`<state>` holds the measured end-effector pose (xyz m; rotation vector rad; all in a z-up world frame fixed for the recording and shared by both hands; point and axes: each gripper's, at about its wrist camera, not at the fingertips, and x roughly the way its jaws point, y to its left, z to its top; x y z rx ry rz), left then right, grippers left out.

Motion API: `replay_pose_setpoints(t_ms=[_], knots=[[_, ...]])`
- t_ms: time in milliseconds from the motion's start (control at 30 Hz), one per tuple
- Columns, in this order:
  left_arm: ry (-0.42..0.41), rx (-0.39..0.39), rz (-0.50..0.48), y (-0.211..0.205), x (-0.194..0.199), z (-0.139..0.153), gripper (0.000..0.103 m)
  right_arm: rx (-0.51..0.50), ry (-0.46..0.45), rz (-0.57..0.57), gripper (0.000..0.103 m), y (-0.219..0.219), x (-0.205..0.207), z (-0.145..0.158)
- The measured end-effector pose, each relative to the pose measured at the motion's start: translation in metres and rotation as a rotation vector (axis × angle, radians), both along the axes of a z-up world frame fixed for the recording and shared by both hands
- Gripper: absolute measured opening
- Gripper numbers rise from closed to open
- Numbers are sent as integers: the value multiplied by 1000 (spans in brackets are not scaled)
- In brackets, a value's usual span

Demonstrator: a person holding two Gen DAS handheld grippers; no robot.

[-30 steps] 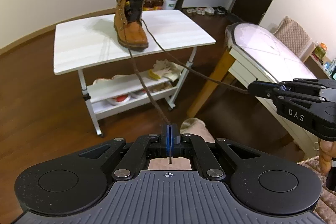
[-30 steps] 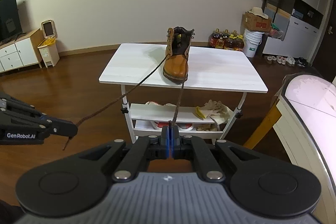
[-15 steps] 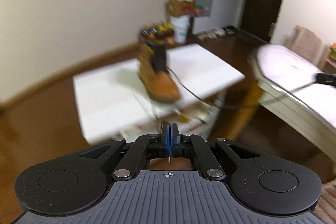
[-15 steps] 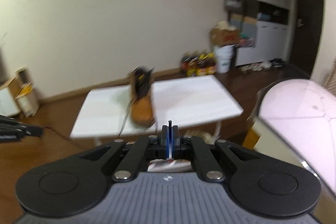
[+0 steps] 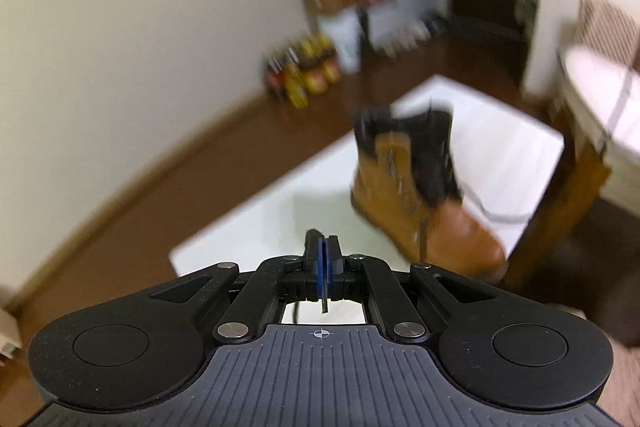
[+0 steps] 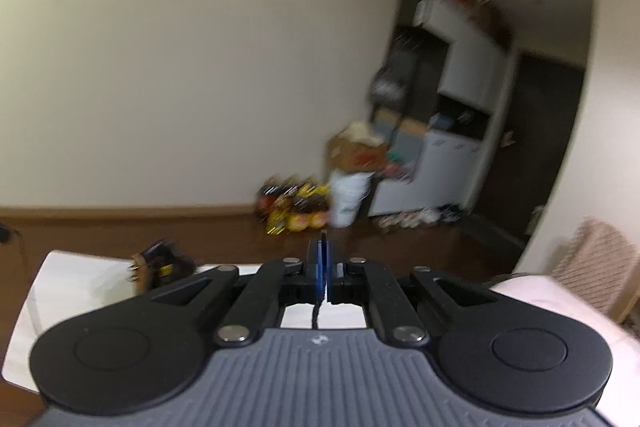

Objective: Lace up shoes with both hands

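Boot [image 5: 424,199]: tan leather, dark collar, upright on the white tabletop [image 5: 256,223], toe toward the camera in the left wrist view. The view is blurred, so the eyelets and lacing cannot be read in detail.

Left gripper [image 5: 322,247]: fingers pressed together on a lace end [image 5: 324,303]. A short dark stub of this lace projects behind the blue pads, and a frayed tip shows just above them. The gripper sits above the near edge of the tabletop, to the left of the boot and close to it.

Right gripper [image 6: 322,247]: fingers pressed together, pinching a dark lace [image 6: 316,315] that hangs down behind the pads. In the right wrist view the boot [image 6: 160,263] appears only as its collar, at the left of the gripper body, on the tabletop [image 6: 72,283].

Second lace strand [image 5: 492,213]: lies slack on the tabletop to the right of the boot, running toward the far right edge.

Background: bottles [image 6: 292,207] and a white bucket [image 6: 348,199] stand on the floor against the wall. A pale round-edged surface [image 5: 600,99] stands to the right of the tabletop.
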<state>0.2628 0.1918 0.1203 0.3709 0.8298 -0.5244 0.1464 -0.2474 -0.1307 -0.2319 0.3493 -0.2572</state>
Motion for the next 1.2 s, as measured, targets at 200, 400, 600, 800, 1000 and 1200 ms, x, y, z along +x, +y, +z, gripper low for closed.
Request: replay_pose_setpoints(t_ms=[200,400,600,800,1000,1200], knots=[[247,44,-71,0,51,-69,5,65,193,62,3,41,100,-77],[426,67,-107,5,72,-122,16,32,363,128,3,65,143,-145],[465,28,-157,-16,82,-123,16,2,484,231,3,83,164,-187],[499,-34,-187,-45,88,-122,16,-70,621,381,10,100,169,-220],[526,-81,-323,-78,82,-133,16,86,630,349,16,72,150,-212],[588,-108,-471,-110,74,-147,16,303,614,228,16,45,133,-200]])
